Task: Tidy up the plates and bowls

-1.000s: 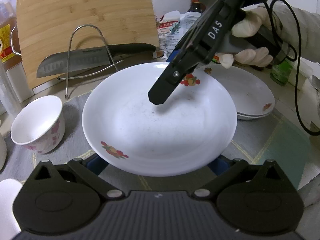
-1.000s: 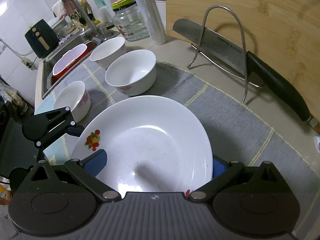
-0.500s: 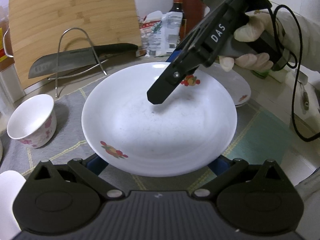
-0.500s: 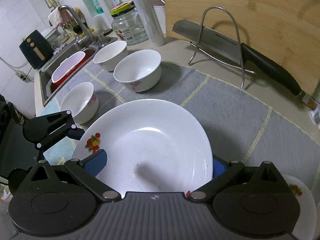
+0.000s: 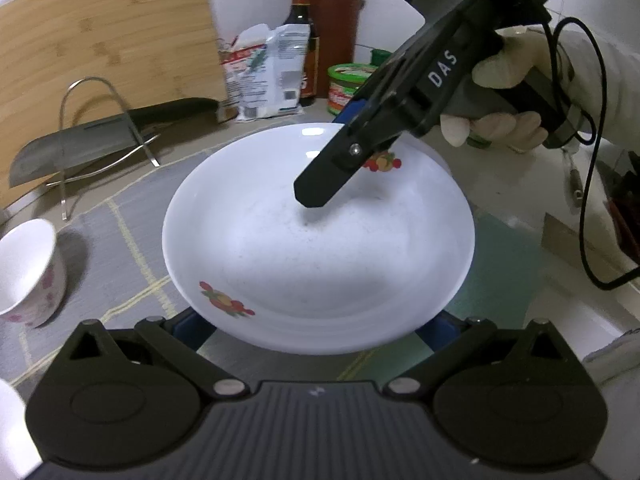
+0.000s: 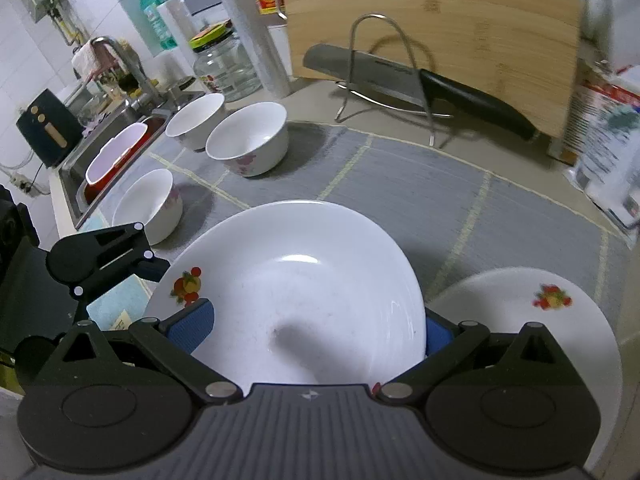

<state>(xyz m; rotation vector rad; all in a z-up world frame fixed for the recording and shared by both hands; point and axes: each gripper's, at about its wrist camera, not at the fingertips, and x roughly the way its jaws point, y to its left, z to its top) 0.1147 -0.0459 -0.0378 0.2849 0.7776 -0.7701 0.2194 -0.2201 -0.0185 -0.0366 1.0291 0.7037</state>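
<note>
Right wrist view: both tools, right tool (image 6: 316, 332) and left tool (image 5: 316, 328), pinch opposite rims of a white plate (image 6: 288, 280), glazed, slippery, breakable, carried beside the stacked plates (image 6: 560, 320).

White tiled walls (image 6: 24, 36) are seen at ten o'clock, a steel sink (image 6: 116, 128) is set below, and a grey mat (image 6: 400, 184) is spread centrally.
</note>
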